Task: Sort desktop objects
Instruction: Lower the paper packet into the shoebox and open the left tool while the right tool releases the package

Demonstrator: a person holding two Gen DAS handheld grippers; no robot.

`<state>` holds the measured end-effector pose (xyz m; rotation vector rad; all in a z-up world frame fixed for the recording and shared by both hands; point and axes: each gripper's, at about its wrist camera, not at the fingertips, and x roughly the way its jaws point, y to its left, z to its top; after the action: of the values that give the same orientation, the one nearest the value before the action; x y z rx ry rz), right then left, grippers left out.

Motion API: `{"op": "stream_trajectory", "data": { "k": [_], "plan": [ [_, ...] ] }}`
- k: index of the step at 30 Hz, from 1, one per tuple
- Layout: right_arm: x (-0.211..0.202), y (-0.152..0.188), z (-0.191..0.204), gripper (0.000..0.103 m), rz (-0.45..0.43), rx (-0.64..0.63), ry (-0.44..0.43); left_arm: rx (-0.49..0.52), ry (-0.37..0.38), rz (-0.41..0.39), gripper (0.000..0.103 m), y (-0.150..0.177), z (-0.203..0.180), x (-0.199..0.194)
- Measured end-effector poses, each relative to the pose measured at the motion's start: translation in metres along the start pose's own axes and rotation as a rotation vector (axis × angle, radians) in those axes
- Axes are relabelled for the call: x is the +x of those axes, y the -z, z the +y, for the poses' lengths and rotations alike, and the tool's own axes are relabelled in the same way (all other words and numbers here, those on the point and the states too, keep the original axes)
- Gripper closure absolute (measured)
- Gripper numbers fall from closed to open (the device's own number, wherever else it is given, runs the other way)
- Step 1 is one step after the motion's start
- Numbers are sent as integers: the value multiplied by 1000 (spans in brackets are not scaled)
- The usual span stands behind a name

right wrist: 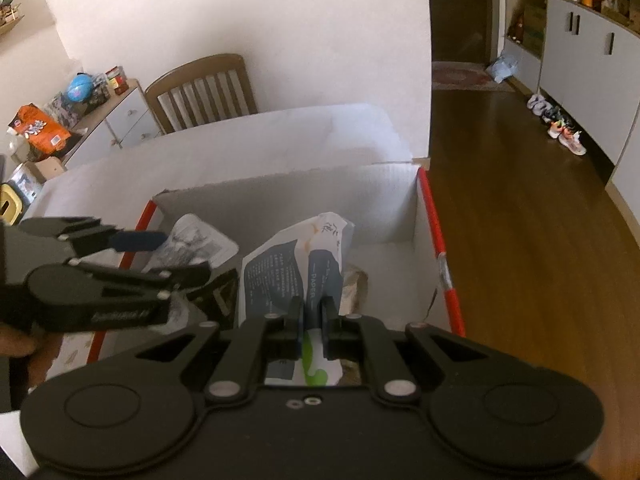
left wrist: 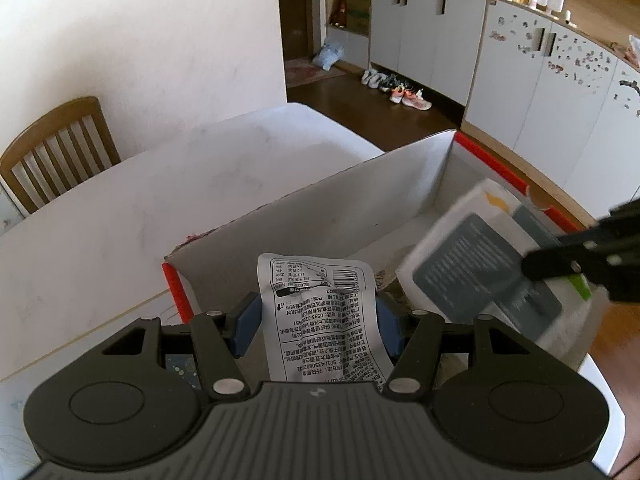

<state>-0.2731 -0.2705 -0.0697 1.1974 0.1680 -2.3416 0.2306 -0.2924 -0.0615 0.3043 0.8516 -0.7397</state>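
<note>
Silver snack packet (left wrist: 320, 312), clamped between the blue pads (left wrist: 245, 330) of the left gripper (left wrist: 316, 330), which stands at a middling width set by the packet. The packet rises upright over the near end of an open cardboard box (left wrist: 400, 188), white inside with red outer edges. Its back panel faces the left wrist camera: dense black Chinese print, upside down, with a barcode and a small table near the top and a number beginning 0595; the rest is too fine to read.

Tissue pack (right wrist: 296, 264), white with a dark blue-grey panel and a green patch near its lower end, pinched in the right gripper (right wrist: 311, 322), whose jaws are drawn nearly together on a thin fold of the wrapper. The word PAPER reads along the panel in the right wrist view; the smaller lines cannot be read. The pack hangs inside the box's opening, toward its right side, blurred in the left wrist view.

Both packets sit side by side over the near half of the box; the far half shows bare white floor and walls. A brownish item lies low behind the tissue pack, unclear.

The box rests on a white table (left wrist: 140, 200), whose surface is bare to the left and beyond. A wooden chair (left wrist: 56, 152) stands at the far edge against a white wall. Wooden floor lies to the right of the table, with shoes (left wrist: 400, 92) along grey cabinets (left wrist: 424, 36).
</note>
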Motion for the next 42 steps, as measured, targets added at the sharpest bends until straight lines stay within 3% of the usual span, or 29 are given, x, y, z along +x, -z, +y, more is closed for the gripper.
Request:
{"op": "stream_trajectory", "data": {
  "k": [10, 17, 23, 25, 33, 42],
  "plan": [
    [12, 11, 0, 96, 60, -29, -29, 17, -7, 60, 43, -12, -4, 20],
    [20, 16, 2, 94, 74, -57, 0, 23, -1, 106, 43, -11, -4, 32],
    [18, 16, -4, 77, 88, -40, 15, 24, 11, 140, 43, -16, -2, 38],
    [16, 16, -5, 66, 85, -40, 18, 37, 14, 154, 43, -19, -2, 41],
    [1, 21, -4, 61, 64, -48, -3, 55, 1, 189, 43, -22, -5, 52],
    [-11, 22, -2, 47, 45, -46, -17, 66, -4, 198, 42, -24, -5, 54]
  ]
}}
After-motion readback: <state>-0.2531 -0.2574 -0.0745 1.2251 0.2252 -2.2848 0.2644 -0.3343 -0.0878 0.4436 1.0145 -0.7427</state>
